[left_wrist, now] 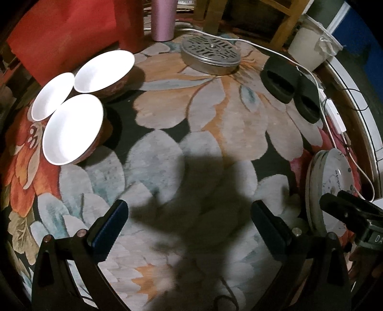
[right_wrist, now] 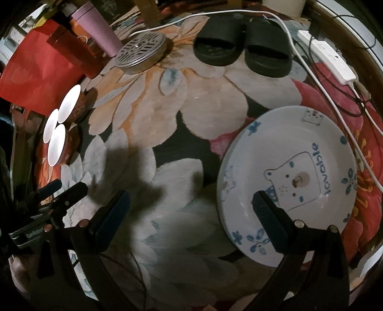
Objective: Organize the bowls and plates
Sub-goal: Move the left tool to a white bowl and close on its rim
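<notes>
**Both grippers spread above the floral rug, bowls far left, plate at right**

The left gripper (left_wrist: 189, 224) hangs over the floral rug (left_wrist: 215, 114) with its fingers spread wide and nothing between them; only its own shadow lies on the pile. To the far left stand three white-lined bowls (left_wrist: 74, 129), clustered so their rims touch or nearly touch. Glare washes out their insides, and only slivers of their reddish patterned outer walls show.

The right gripper (right_wrist: 191, 220) is likewise spread and holds nothing. Its right finger (right_wrist: 270, 222) overlaps the near part of the bear-printed plate (right_wrist: 311, 153), which lies on the rug at right; whether the finger touches the plate cannot be told. In the left wrist view this plate is seen edge-on and seems to be a stack of two, but the second rim is hard to make out.

Farther off lie a perforated metal lid (left_wrist: 210, 55), a pair of black slippers (right_wrist: 241, 52), a pink tumbler (left_wrist: 162, 19), a red bag (left_wrist: 64, 38) and a white power strip (right_wrist: 328, 59) with its cable. The rug's edges and the room beyond are dark and cut off.
</notes>
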`<state>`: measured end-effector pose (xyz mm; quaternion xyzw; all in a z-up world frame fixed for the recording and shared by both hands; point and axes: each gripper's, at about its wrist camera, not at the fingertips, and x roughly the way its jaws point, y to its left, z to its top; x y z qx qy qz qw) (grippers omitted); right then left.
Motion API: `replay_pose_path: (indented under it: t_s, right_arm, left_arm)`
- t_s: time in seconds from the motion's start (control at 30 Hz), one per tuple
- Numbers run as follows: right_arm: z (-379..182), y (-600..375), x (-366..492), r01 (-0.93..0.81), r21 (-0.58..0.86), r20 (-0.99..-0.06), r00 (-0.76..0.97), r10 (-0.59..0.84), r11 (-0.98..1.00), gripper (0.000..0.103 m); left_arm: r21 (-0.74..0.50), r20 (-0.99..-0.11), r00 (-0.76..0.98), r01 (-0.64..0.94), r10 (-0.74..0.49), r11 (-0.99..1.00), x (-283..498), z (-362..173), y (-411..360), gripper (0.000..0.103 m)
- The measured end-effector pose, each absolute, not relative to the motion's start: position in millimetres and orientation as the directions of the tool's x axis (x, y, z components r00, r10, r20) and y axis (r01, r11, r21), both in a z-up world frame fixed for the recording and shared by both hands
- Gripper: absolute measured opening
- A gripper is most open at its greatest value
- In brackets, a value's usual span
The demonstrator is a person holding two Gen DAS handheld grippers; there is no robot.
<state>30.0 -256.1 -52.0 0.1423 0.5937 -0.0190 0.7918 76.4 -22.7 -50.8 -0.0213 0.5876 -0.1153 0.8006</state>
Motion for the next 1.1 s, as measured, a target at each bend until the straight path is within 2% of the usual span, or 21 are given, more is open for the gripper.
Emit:
replay_pose_path:
  t_s: [0.67,1.1]
  right_arm:
    - [-58,-208,49,0.11,0.207,-0.945,0.281,0.169,0.972,0.103]
    - [-59,-158,79,0.004,0.242,-0.934,0.273,0.232,0.97,0.103]
  left_arm:
    - [-0.159,-0.937,0.3,0.085,-0.178,0.984,79,-59,28,0.102]
    - [-0.15,-0.937,0.324,-0.041,-0.128,0.988,94,-62,94,0.102]
